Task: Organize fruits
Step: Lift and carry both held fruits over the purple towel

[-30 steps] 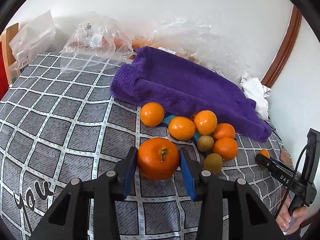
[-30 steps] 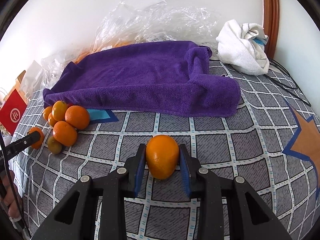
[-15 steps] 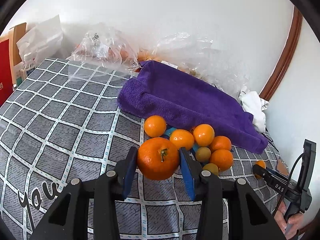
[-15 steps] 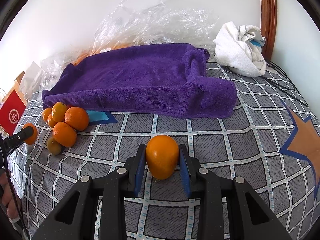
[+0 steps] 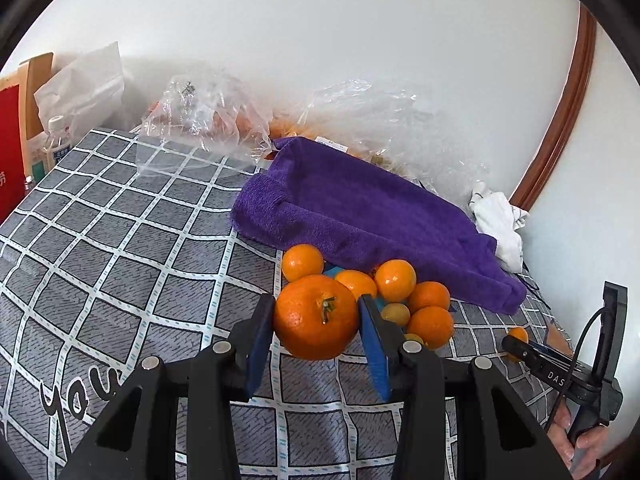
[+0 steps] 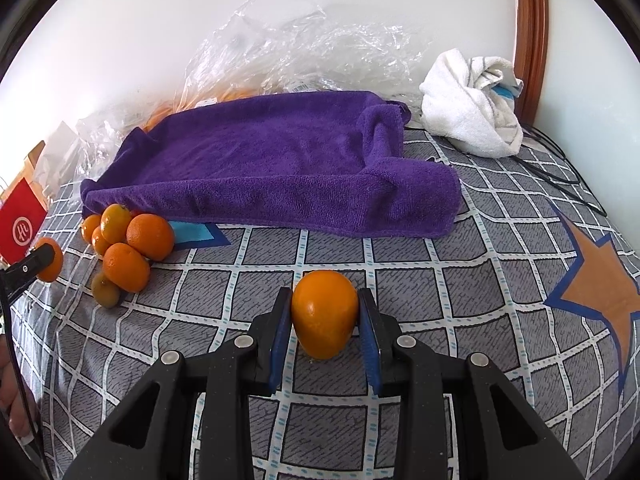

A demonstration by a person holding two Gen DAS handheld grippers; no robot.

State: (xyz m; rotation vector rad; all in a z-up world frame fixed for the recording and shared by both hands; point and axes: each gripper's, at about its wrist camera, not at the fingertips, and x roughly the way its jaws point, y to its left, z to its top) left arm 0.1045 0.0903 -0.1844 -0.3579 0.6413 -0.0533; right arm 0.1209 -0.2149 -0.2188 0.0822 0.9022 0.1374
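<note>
**Holding an orange in each pair of tongs**

Gripping a large stemmed orange (image 5: pixel 316 317), the left tongs (image 5: pixel 318 330) have their blue pads pressed against both sides of the fruit, which sits raised in front of the pile of fruit (image 5: pixel 394 300) lying on the checked cloth (image 5: pixel 120 264). That pile, several small oranges with a couple of greenish-brown fruits among them, rests just against the near edge of the purple towel (image 5: pixel 360 216), over a blue patch in the cloth's pattern. I cannot tell whether this surface is a bed or a desk.

To the right, the right tongs (image 6: pixel 325 322) are closed on a smaller smooth orange (image 6: pixel 325 314), pads touching both flanks, held low over the cloth and perhaps resting on it; from this angle that is hard to judge. It is well apart from the pile, which shows at the left of the right-hand view, and near the front edge of the purple towel.

Behind the towel, crumpled clear plastic bags (image 6: pixel 304 52) lie against the white wall. A bundled white cloth (image 6: pixel 472 100) sits at the far right corner, beside a brown wooden frame (image 6: pixel 530 28). An orange star (image 6: pixel 604 284) is printed on the cloth at the right. At the far left stand a red box (image 5: pixel 10 152) and a small bottle (image 5: pixel 54 144).
</note>
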